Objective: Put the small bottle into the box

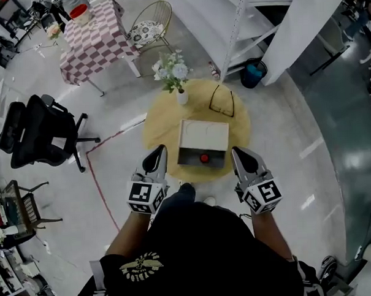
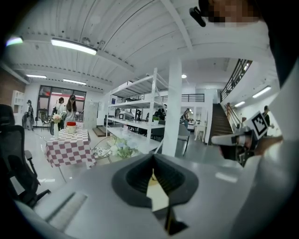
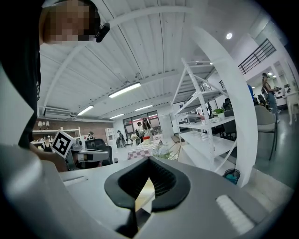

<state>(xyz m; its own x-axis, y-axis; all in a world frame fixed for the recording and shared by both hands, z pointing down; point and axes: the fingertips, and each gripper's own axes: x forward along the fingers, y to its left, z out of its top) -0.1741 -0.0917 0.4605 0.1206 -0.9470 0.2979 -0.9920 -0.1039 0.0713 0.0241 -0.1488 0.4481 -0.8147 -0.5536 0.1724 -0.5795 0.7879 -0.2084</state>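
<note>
On the round yellow table (image 1: 163, 124) stands a white box (image 1: 203, 136), its dark front compartment facing me. A small red-topped thing (image 1: 204, 157), perhaps the small bottle, sits in that compartment; I cannot make out its shape. My left gripper (image 1: 159, 153) hangs just left of the box, shut and holding nothing. My right gripper (image 1: 238, 153) hangs just right of the box, also shut and holding nothing. In the left gripper view the left gripper (image 2: 154, 173) shows closed jaws with only a thin gap. The right gripper (image 3: 148, 179) looks the same in its own view.
A vase of pale flowers (image 1: 174, 74) and a black wire frame (image 1: 221, 101) stand at the table's far side. A checked table (image 1: 95, 38), a wire chair (image 1: 148, 26) and white shelving (image 1: 241, 25) lie beyond. A black office chair (image 1: 40, 129) is at the left.
</note>
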